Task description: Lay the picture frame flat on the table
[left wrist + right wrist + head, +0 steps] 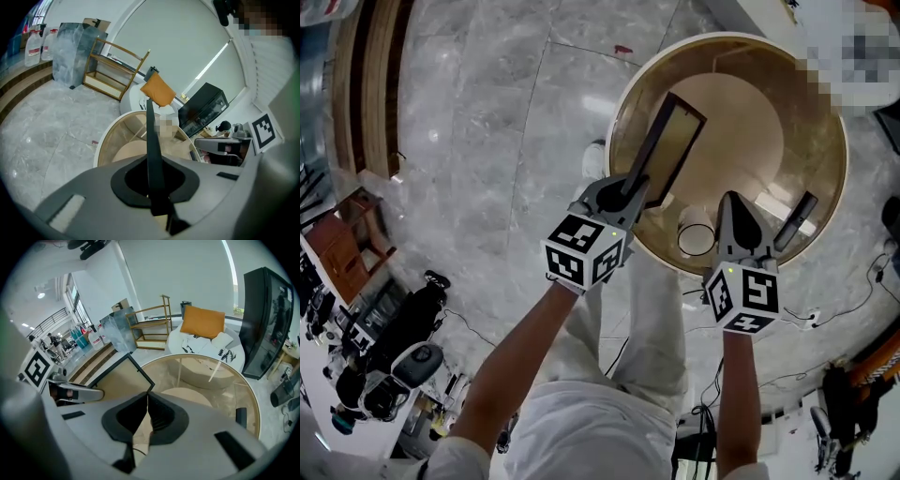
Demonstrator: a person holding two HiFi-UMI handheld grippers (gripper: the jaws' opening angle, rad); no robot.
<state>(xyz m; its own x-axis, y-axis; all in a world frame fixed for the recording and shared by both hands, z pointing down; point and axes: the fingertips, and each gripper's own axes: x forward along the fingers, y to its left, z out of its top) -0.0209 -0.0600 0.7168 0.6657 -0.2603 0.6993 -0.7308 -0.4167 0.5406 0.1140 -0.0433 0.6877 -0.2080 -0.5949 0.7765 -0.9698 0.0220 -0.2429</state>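
A black picture frame (673,141) with a tan panel stands tilted over the round glass table (825,122). My left gripper (630,187) is shut on the frame's lower edge. In the left gripper view the frame (151,140) shows edge-on as a thin dark bar rising from between the jaws of the left gripper (154,197). My right gripper (733,204) hovers over the table's near rim, shut and empty. In the right gripper view the right gripper (147,397) shows its pads pressed together, with the frame (117,378) to the left.
A white round object (696,236) and a slim black device (795,220) lie on the near part of the table. An orange cushion (202,322) on a white seat, a wooden rack (152,324) and a black cabinet (267,319) stand beyond the table. Cables lie on the floor.
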